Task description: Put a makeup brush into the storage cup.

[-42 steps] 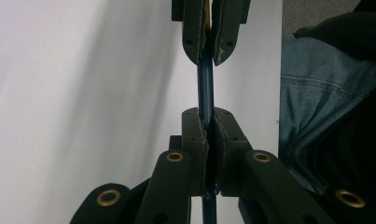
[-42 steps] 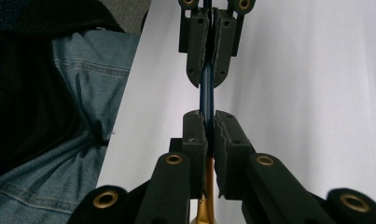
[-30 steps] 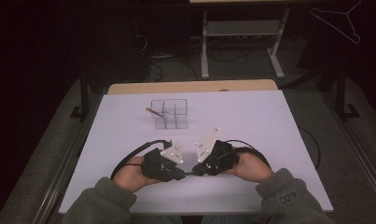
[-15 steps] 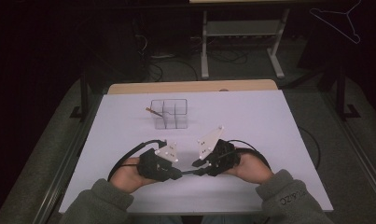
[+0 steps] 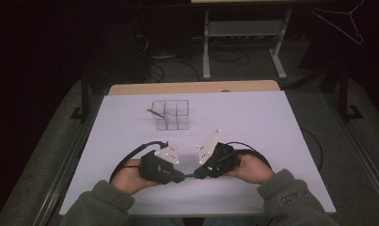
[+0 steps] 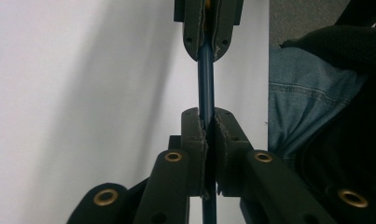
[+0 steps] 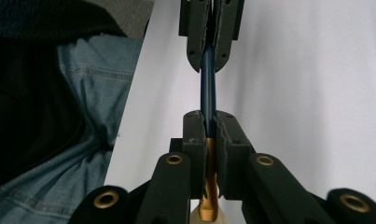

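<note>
You are seated at a white table (image 5: 272, 122), forearms in grey-green sleeves coming in from the near edge, a black two-jaw gripper in each hand; your left gripper (image 5: 180, 177) and your right gripper (image 5: 199, 173) point toward each other low in the middle of the table, tips almost meeting, each topped by a pale three-cornered plate and trailing a black cable; between them they hold a thin dark blue pen (image 6: 205, 79); in the left gripper view, your left gripper's jaws are clamped tight on the blue shaft, which runs straight ahead into the other gripper's jaws, also pressed onto it; in the right gripper view, your right gripper (image 7: 207, 126) is likewise closed on the pen (image 7: 207, 81), where the blue shaft meets a gold-coloured section (image 7: 208, 196) that shows below its jaws; blue denim and a dark garment lie beyond the table's near edge in both gripper views; farther from you, near the table's middle, stands a clear divided organiser (image 5: 170, 114), with a thin brownish stick (image 5: 154, 112) jutting from its left side; it is well apart from both grippers.
</note>
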`<action>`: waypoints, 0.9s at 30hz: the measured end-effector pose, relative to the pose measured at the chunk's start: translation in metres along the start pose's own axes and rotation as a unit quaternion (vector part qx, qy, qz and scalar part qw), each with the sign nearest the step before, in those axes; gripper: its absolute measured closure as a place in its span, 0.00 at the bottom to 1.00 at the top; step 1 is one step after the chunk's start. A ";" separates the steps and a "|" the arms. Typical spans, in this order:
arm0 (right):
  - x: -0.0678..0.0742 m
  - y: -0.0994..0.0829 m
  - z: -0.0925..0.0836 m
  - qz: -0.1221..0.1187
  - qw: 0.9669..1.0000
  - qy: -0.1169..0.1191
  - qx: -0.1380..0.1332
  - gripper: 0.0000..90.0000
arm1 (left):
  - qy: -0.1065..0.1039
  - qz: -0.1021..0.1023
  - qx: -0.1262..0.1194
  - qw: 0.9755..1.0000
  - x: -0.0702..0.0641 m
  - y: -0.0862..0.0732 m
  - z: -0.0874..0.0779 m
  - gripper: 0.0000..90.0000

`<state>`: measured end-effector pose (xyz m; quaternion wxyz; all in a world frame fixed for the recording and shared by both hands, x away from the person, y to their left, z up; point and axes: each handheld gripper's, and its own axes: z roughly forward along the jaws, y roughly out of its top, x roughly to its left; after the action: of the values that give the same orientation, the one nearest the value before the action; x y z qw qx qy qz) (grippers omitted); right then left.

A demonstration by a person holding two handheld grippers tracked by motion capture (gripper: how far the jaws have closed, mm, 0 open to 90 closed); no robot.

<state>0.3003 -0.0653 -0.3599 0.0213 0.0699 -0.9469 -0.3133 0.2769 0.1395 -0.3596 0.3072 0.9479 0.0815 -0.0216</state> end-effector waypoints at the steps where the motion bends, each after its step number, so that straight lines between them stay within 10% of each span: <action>1: -0.001 0.001 0.001 -0.005 1.000 0.003 0.008 0.92 | 0.005 -0.004 0.009 1.000 0.000 0.002 0.002 0.80; 10: 0.005 0.016 0.004 -0.033 0.996 -0.008 0.084 0.92 | -0.011 -0.001 0.017 1.000 -0.001 0.007 0.006 0.86; 18: 0.008 0.018 0.003 -0.033 0.996 -0.010 0.079 0.91 | -0.014 -0.006 0.018 1.000 -0.001 0.005 0.008 0.94; 23: 0.002 0.012 -0.010 0.019 0.998 -0.059 0.018 0.58 | 0.008 -0.032 0.007 0.999 0.004 -0.001 0.003 0.94; 27: -0.007 -0.009 -0.027 0.113 0.988 -0.099 -0.043 0.46 | 0.024 -0.071 -0.017 0.997 0.014 -0.009 -0.003 0.94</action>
<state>0.3108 -0.0876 -0.3437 -0.0338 -0.0701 -0.9317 -0.3549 0.2896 0.1503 -0.3635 0.3192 0.9346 0.1560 -0.0191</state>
